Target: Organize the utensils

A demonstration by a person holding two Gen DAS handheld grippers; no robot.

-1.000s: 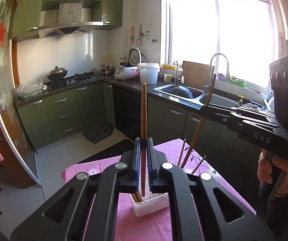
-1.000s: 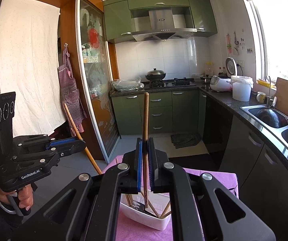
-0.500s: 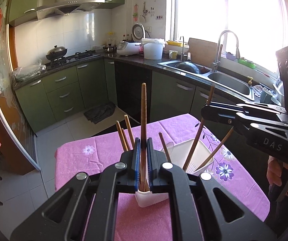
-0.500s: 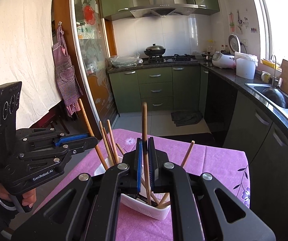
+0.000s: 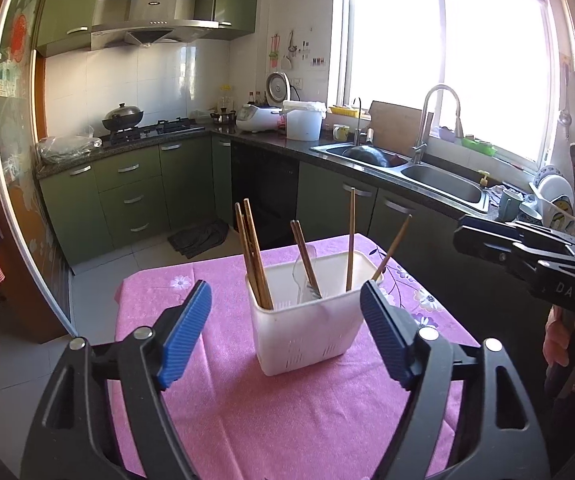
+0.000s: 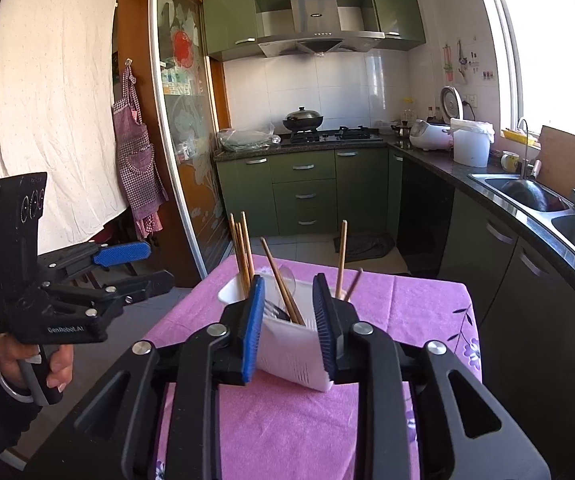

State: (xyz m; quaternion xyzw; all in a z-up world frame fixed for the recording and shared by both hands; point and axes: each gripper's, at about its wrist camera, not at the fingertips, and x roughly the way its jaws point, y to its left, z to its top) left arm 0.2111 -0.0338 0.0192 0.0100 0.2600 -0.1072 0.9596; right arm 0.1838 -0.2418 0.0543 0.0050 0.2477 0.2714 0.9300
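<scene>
Chopsticks point(image 5: 253, 256) upright in white basket point(image 5: 307, 320) (pink cloth point(image 5: 287, 408) beneath), both hand-held grippers point(image 5: 285, 312) point(image 6: 287, 316) apart, empty.

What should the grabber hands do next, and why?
Probably pull both back from the white basket and look for more utensils. The left gripper and right gripper are both open and hold nothing, and the chopsticks already stand inside the basket on the pink tablecloth, where no loose utensil shows.

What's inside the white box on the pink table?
Inside the white plastic slotted holder stand brown wooden chopsticks, a see-through plastic spoon and a dark metal fork. The holder's walls hide their bottom ends.
</scene>
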